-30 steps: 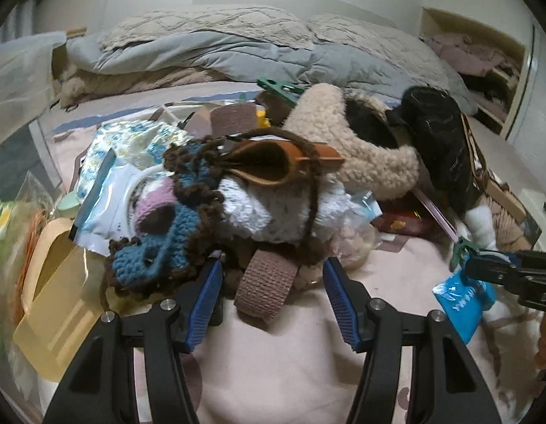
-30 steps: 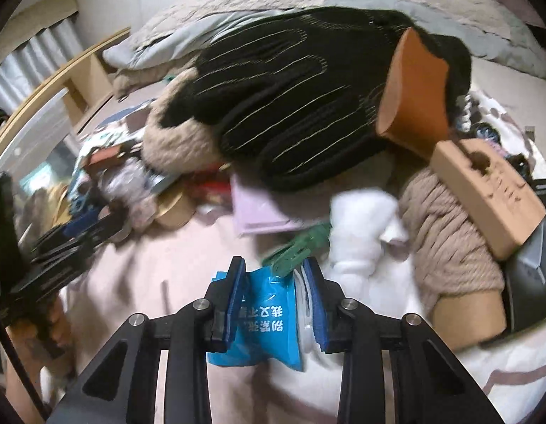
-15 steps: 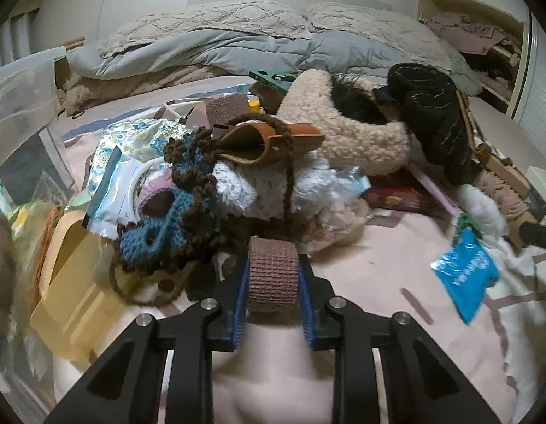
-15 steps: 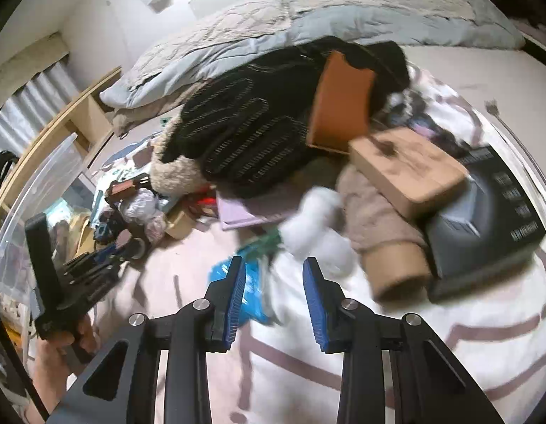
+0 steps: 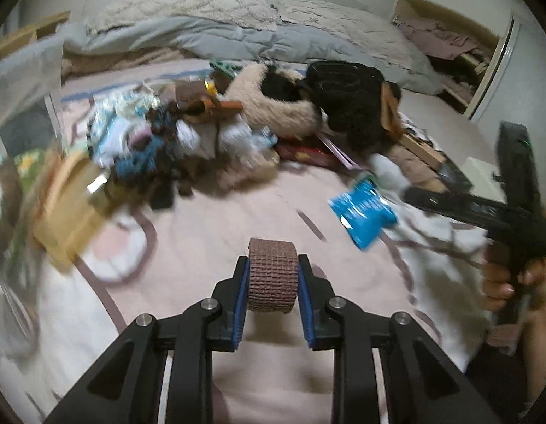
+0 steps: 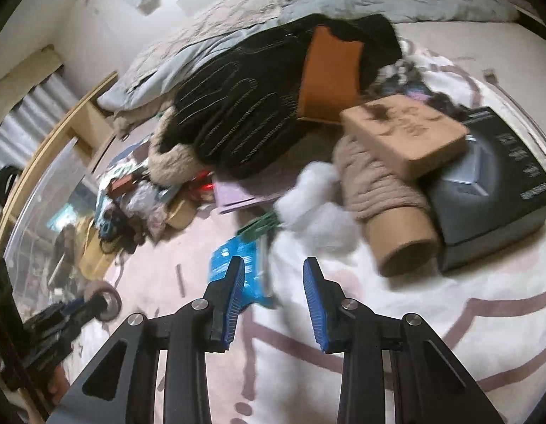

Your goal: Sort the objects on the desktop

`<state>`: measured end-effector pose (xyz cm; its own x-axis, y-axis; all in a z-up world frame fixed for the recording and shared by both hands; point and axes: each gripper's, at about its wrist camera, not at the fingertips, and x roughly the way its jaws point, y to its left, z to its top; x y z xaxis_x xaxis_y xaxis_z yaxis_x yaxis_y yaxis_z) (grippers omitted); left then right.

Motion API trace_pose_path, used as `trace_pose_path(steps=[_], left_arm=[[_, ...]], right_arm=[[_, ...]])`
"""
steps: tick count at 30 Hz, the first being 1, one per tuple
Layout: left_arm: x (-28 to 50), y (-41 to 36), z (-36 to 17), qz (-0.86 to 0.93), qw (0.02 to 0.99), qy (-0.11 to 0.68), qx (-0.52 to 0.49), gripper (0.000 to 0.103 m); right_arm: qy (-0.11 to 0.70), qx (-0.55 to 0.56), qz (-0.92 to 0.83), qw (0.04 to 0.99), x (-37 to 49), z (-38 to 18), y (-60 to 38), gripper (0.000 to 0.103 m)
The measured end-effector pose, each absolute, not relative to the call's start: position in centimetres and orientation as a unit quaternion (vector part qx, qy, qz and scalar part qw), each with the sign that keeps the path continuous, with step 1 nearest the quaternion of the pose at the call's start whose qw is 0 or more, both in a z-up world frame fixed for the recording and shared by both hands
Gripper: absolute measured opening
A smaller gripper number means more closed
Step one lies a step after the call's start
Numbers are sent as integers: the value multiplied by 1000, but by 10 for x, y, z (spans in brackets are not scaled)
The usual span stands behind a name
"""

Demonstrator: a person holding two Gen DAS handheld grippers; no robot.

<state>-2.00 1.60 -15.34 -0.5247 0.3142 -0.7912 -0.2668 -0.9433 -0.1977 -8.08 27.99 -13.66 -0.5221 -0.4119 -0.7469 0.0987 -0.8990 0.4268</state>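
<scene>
Left wrist view: our left gripper (image 5: 273, 275) is clamped on a brown bandage roll (image 5: 271, 275), blue pads pressing its two flat ends. The jaws have just been closing, and the roll sits between them, lifted clear of the pink blanket (image 5: 202, 219). The pile of knitted things (image 5: 159, 141) lies behind it toward the far left of the blanket, blurred. A blue packet (image 5: 363, 212) lies flat on the blanket toward its right side, just beside a white fluffy patch. At the right edge of the view a hand (image 5: 509, 282) holds the other tool.

We judge the step in hand as carrying the roll away from the pile to wherever it belongs. A clear bin wall (image 5: 22, 70) shows at the far left; whether that is the target we cannot tell. The next move calls for a steady grip, since the roll is soft and held only by its ends.

Right wrist view: our right gripper (image 6: 274, 300) has its jaws apart with nothing between them, hovering above the blanket. The blue packet (image 6: 244, 268) lies just beyond the left finger (image 6: 230, 304), not pinched. Behind are a black glove (image 6: 244, 106), a cardboard box (image 6: 403, 134) resting on a wool spool (image 6: 382, 198), and a dark box (image 6: 495, 183). The left gripper (image 6: 96, 304) with the roll (image 6: 103, 298) shows at lower left. This hand looks free to pick the next item.
</scene>
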Motion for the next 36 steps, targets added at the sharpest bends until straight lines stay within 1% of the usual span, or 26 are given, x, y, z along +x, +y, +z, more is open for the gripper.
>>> trace_pose_path(steps=[4,7,12,14,16,20,23,27,29,34,36], left_arm=[[-8,23,-169,851,190,-65,-486,25],[-6,30,-178,838,204,-74,-501,25],[-12,28,-182,843,184,-64,-502,26],[-13,23,-182,845,174,-66,-501,29],[-14,18,-182,848,161,-62,-501,39],[-14,11,-184,845,163,-71,-505,39],[-12,12,-185,841,173,-74,-508,39],[-10,16,-185,836,180,-73,-513,39],[-9,16,-186,836,180,-73,-514,39],[-10,15,-186,834,183,-78,-515,39],[-10,15,-186,835,180,-73,-514,39]], right_arm=[[-147,459,-855,192,-83,-132,260,34],[-119,457,-863,177,-92,-135,250,34],[-107,490,-850,160,-108,-157,242,34],[-88,488,-853,163,-104,-158,233,34],[-60,481,-858,168,-99,-155,224,34],[-50,484,-855,180,-91,-156,215,34],[-52,491,-845,206,-84,-155,211,34],[-61,511,-812,274,-69,-153,204,34],[-53,509,-811,284,-62,-147,204,34],[-66,488,-831,259,-62,-131,220,34],[-56,488,-843,219,-68,-132,230,34]])
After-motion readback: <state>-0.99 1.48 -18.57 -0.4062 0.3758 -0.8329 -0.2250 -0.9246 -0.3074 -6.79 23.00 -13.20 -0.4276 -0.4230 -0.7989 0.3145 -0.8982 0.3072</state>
